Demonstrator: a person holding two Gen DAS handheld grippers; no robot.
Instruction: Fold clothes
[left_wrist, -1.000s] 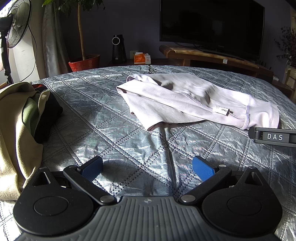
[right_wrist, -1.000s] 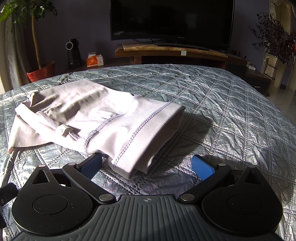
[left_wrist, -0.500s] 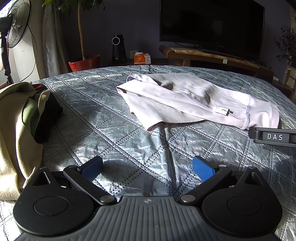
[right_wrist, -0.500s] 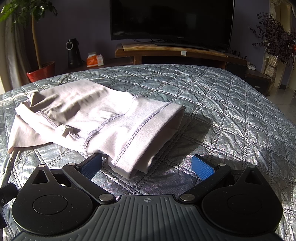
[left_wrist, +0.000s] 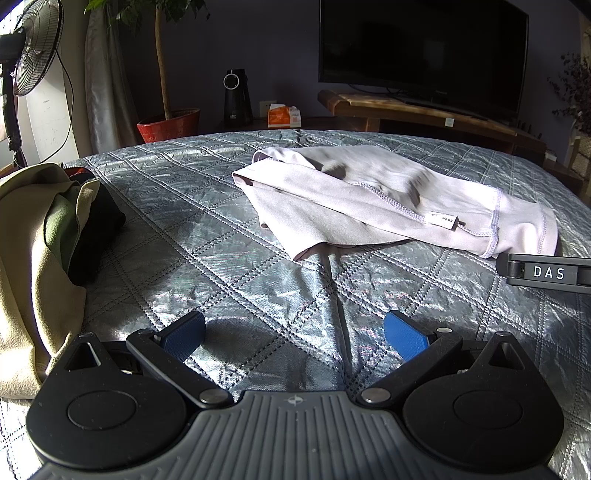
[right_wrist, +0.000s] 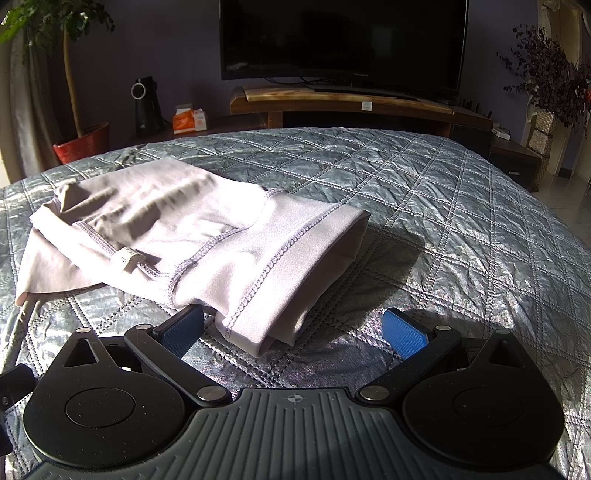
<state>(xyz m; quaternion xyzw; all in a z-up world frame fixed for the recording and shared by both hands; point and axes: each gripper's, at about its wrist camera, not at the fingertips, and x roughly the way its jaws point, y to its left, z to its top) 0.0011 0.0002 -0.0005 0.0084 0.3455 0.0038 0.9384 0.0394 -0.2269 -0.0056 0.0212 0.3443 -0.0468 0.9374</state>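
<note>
- A pale lilac garment (left_wrist: 369, 199) of smooth stretchy fabric is lying folded over on itself on the bed (left_wrist: 221, 236), sitting in the upper middle of the left wrist view and filling the left and centre of the right wrist view.
- Raised overlock seams are running across it, and a small white label (left_wrist: 441, 218) is sticking out at one seam.
- The bed's cover is showing a shiny, crinkled silver-grey quilt stitched in diamonds.
- The left gripper (left_wrist: 293, 334) is sitting low over bare quilt at the bottom of its frame, its jaws spread wide and holding nothing; the ribbed blue pads (left_wrist: 402, 334) are standing well apart.
- The right gripper (right_wrist: 293, 330) is also gaping wide, with the garment's thick rounded hem lying between the pads and reaching just beside the left-hand one; whether it is touching I cannot tell.
- At the left edge of the left wrist view, a soft heap of clothes (left_wrist: 40, 258) in beige, green and black is slumping on the bed.
- A dark flat television (right_wrist: 343, 37) is standing on a wooden stand (right_wrist: 332, 101) beyond the bed.
</note>
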